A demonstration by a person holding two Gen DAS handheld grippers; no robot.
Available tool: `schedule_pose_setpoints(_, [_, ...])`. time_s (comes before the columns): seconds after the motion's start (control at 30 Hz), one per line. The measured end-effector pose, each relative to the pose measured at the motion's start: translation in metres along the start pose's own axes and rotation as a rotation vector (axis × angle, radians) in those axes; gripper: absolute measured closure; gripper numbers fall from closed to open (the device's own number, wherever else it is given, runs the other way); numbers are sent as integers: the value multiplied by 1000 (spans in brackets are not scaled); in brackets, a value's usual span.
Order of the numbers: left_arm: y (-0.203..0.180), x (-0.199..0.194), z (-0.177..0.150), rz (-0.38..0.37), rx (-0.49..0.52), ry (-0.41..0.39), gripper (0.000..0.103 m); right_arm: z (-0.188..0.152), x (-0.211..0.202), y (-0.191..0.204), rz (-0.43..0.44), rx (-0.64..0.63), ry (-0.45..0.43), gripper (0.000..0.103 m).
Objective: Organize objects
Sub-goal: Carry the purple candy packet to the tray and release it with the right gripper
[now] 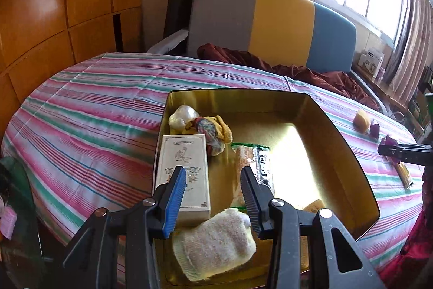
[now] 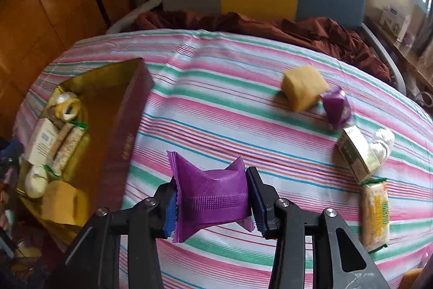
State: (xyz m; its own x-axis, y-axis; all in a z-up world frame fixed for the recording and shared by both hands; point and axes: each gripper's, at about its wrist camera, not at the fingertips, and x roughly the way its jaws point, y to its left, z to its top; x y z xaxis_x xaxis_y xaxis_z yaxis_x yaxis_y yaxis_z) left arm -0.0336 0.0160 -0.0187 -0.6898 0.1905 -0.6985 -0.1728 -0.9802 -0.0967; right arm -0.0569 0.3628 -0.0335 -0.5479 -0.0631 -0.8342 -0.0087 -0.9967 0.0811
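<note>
A gold-lined box (image 1: pixel 349 153) sits on the striped cloth; in the right wrist view it is at the left (image 2: pixel 127 123). It holds a white carton (image 1: pixel 184 175), a cracker pack (image 1: pixel 251 167), a yellow sock bundle (image 1: pixel 213 132) and a cream sock (image 1: pixel 216 245). My left gripper (image 1: pixel 213 197) is open and empty above the cream sock. My right gripper (image 2: pixel 213 205) is shut on a purple packet (image 2: pixel 211 197), held above the cloth to the right of the box.
On the cloth at the right lie a yellow sponge (image 2: pixel 303 90), a second purple packet (image 2: pixel 337 107), a gold-green carton (image 2: pixel 357 153), a white knotted bag (image 2: pixel 383 144) and a cracker pack (image 2: pixel 376 216). A bed with a maroon blanket (image 2: pixel 297 29) stands behind.
</note>
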Motion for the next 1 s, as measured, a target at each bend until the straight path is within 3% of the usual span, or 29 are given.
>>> schedule_pose_setpoints(0.23, [15, 1, -2, 12, -34, 0, 61, 18, -10, 107, 191, -119, -78, 57])
schedule_pose_setpoints(0.4, [21, 1, -5, 9, -52, 6, 61, 19, 22, 157, 265, -128, -31, 57])
schedule_pose_setpoints(0.5, [23, 3, -6, 5, -56, 10, 61, 12, 50, 184, 263, -161, 35, 53])
schedule_pose_setpoints(0.6, [24, 5, -7, 5, -61, 16, 61, -1, 68, 199, 298, -186, 97, 51])
schedule_pose_setpoints(0.67, [24, 6, -8, 5, -64, 22, 61, -6, 70, 206, 319, -205, 105, 41])
schedule_pose_setpoints(0.8, [24, 6, -8, 8, -64, 18, 61, -13, 72, 209, 336, -202, 100, 39])
schedule_pose_setpoints(1.0, [20, 3, -8, 7, -52, 14, 61, -11, 59, 201, 352, -158, 47, 26])
